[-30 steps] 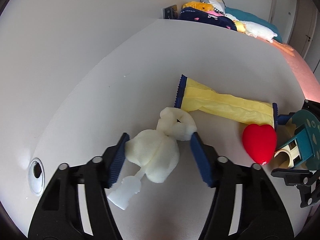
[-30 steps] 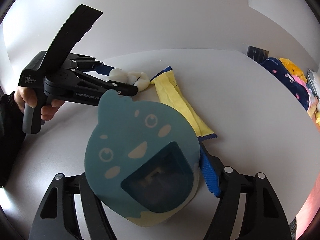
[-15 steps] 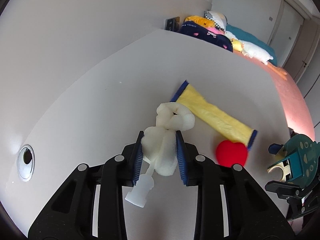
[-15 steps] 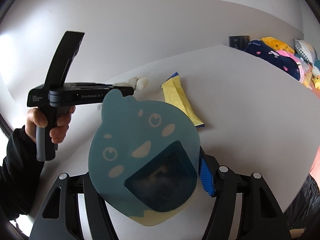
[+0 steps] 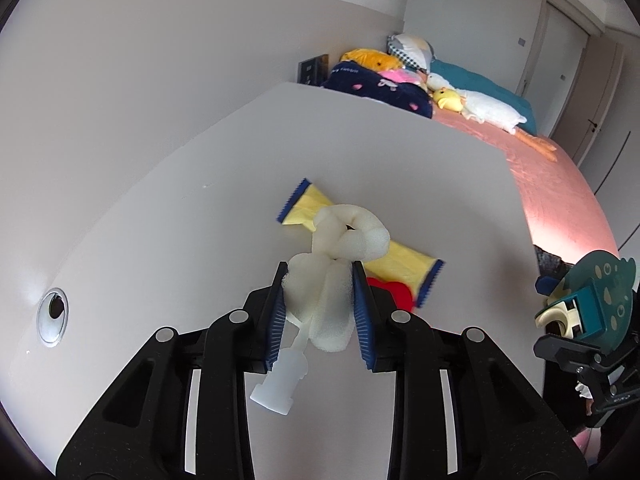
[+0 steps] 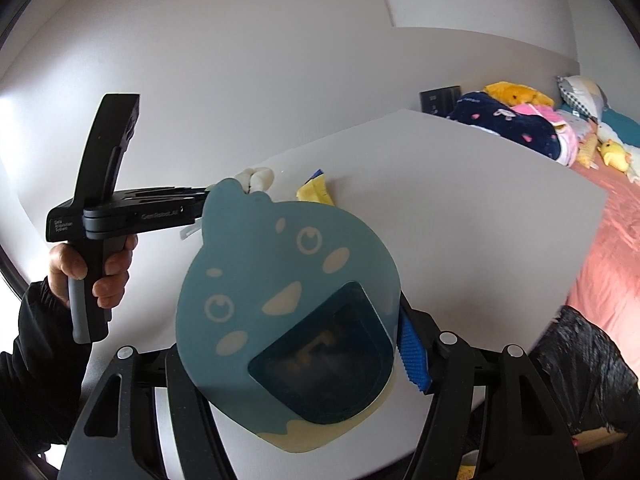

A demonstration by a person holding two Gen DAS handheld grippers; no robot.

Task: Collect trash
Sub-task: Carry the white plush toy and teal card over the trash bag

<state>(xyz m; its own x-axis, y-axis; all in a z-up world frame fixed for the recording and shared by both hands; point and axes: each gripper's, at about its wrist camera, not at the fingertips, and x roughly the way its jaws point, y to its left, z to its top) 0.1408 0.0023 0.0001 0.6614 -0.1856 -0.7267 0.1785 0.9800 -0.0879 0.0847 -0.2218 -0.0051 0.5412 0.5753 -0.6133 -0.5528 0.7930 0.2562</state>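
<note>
1. A round grommet hole [image 5: 52, 316] is sitting near the left edge of the white tabletop [image 5: 168, 216].
2. The left gripper [image 5: 319, 302] is squeezing a wad of white foam packing [image 5: 328, 304] between its blue pads [image 5: 277, 320]; its jaws closed in on the foam within the last second and are now standing narrow, pressing the soft material in at both sides.
3. The foam is looking puffy and off-white, with a knotted loop [image 5: 352, 236] bulging out past the fingertips, and a flat translucent plastic tab [image 5: 280, 380] is hanging from its near end, above the tabletop's near edge.
4. Beyond the foam, a yellow wrapper with blue serrated ends [image 5: 404, 264] is lying flat toward the middle of the tabletop, angled from far-left to near-right.
5. A red heart-shaped thing [image 5: 394, 294] is lying just beside the wrapper's near end, partly hidden by the left gripper's right finger.
6. The right gripper [image 6: 304, 356] is gripping a small teal bin with a cartoon face [image 6: 288, 300] at a medium opening, past the tabletop's right edge in the left wrist view.
7. Through the bin's square mouth [image 6: 320, 364] the inside is looking dark; I cannot tell what is in it.
8. A black bag [image 6: 588, 364] is showing below the tabletop's right edge.
</note>
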